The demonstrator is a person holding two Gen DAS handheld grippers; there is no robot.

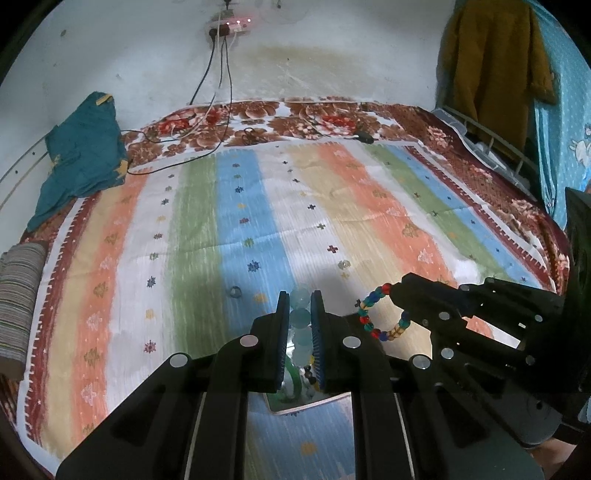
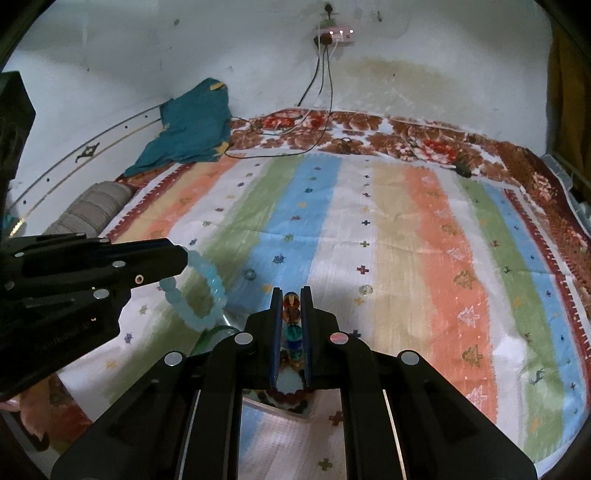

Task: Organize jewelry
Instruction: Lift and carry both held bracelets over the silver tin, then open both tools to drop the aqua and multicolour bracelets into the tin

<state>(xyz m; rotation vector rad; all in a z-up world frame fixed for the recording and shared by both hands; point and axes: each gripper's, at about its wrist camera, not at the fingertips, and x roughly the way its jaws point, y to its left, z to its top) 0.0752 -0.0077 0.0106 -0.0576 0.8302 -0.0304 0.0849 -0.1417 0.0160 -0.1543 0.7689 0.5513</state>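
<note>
My left gripper [image 1: 300, 301] is shut on a pale aqua bead bracelet [image 1: 300, 320]; the right wrist view shows the same bracelet [image 2: 201, 295] hanging as a loop from the left gripper's tip [image 2: 183, 258]. My right gripper [image 2: 290, 295] is shut on a multicoloured bead bracelet [image 2: 293, 334], whose red, blue and yellow loop [image 1: 373, 314] dangles from that gripper [image 1: 397, 295] in the left wrist view. Both are held above the striped bedcover [image 1: 258, 206]. Under the grippers lies a small tray [image 1: 295, 400] with more jewellery, including a green bangle [image 1: 293, 378] and a dark bead string [image 2: 291, 397].
A teal garment [image 1: 81, 155] and a striped bolster [image 1: 16, 295] lie at the bed's left. Charger cables [image 1: 218, 92] hang from a wall socket strip [image 1: 231, 24] onto the bed's far edge. Clothes [image 1: 491, 66] hang at the right. Two small round beads [image 1: 235, 291] [image 1: 343, 264] rest on the cover.
</note>
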